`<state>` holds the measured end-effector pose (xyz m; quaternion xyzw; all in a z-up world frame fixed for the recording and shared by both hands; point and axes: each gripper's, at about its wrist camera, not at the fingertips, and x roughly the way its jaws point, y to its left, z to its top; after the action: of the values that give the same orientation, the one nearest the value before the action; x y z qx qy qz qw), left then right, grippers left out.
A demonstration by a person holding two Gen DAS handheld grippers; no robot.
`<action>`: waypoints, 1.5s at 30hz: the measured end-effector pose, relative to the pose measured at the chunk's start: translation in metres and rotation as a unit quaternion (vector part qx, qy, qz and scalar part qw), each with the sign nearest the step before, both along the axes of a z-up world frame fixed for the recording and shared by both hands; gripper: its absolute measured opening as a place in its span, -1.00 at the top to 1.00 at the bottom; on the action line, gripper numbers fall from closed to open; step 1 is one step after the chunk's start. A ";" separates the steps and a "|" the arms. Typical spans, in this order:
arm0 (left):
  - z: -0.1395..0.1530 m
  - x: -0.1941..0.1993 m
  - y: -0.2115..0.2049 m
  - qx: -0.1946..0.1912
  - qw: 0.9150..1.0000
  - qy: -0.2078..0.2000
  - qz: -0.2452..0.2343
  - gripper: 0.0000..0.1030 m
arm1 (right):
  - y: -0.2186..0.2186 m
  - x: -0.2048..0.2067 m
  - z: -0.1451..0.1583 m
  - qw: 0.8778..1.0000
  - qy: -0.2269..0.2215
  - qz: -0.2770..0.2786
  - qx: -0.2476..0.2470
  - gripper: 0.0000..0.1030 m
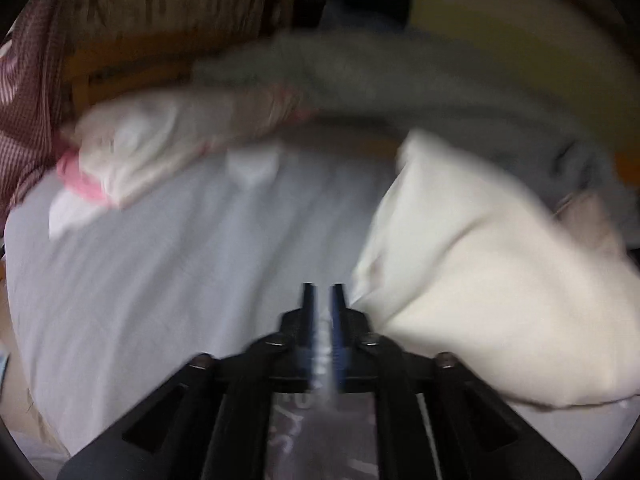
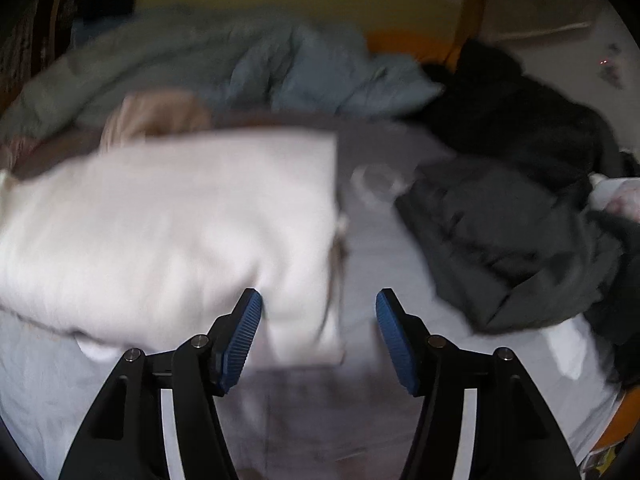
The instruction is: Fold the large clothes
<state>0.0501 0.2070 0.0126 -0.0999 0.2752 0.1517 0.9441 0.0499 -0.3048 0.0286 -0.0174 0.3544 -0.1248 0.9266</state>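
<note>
Left wrist view: the left gripper (image 1: 322,294) angles downward over a pale grey bedsheet (image 1: 160,280), its two black fingers with blue pads drawn almost together, leaving only a thin slit. A strip of pale cloth seems to run between the pads back toward the camera, but motion blur prevents any certainty that it is pinched. Just to the right of the fingertips lies a folded cream-white garment (image 1: 480,280), bulky and soft-edged, its near corner touching or almost touching the right finger. Farther off, a white cloth bundle with pink trim (image 1: 132,160) rests at the sheet's upper left, and a long grey-green blanket (image 1: 360,80) stretches behind both.

Right wrist view: the right gripper (image 2: 319,312) also tilts downward — its jaws spread wide, the ribbed blue pads (image 2: 244,340) well apart. The lower right corner of the same cream-white garment (image 2: 180,232) lies between and below the fingers; neither pad presses on it. The garment occupies the left half of the view, resting flat on the bedsheet (image 2: 368,248). To the right, a heap of dark grey and black clothing (image 2: 512,240) sits apart from the garment, and a light blue quilted cover (image 2: 320,72) is crumpled at the far side. No hand or sleeve appears — only the tools.
</note>
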 end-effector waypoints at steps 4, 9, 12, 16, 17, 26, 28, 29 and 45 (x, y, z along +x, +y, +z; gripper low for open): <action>0.044 -0.011 -0.039 0.021 0.992 -0.066 -0.103 -0.04 | -0.003 -0.012 0.026 0.995 -0.076 0.032 0.061 -0.22; 0.056 0.058 -0.088 0.046 0.980 0.021 -0.194 -0.08 | 0.025 0.039 0.043 0.986 -0.047 0.113 0.109 -0.22; 0.036 0.103 -0.094 0.072 0.980 0.087 -0.166 -0.11 | 0.044 0.077 0.035 0.980 0.006 0.154 0.126 -0.22; -0.017 0.116 -0.092 0.106 0.963 0.162 -0.190 -0.13 | 0.038 0.105 -0.013 0.985 0.075 0.115 0.104 -0.22; -0.021 0.104 -0.091 0.120 0.961 0.149 -0.198 -0.13 | 0.031 0.105 -0.031 0.981 0.103 0.120 0.113 -0.21; -0.015 0.034 -0.075 0.078 0.967 0.126 -0.207 -0.15 | 0.012 0.048 -0.035 0.972 0.135 0.155 0.116 -0.20; -0.010 0.031 -0.080 0.101 0.969 0.112 -0.194 -0.30 | 0.013 0.031 -0.035 0.973 0.130 0.159 0.104 -0.20; -0.006 0.032 -0.083 0.111 0.971 0.105 -0.185 -0.34 | 0.016 0.023 -0.033 0.976 0.121 0.157 0.092 -0.21; -0.018 0.145 -0.035 0.061 0.984 0.123 -0.112 -0.57 | -0.006 0.134 -0.011 0.996 0.070 0.036 0.047 -0.48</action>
<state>0.1954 0.1719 -0.0058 0.0086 0.3886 0.0721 0.9185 0.1844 -0.3109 0.0174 0.0052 0.4231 -0.0731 0.9031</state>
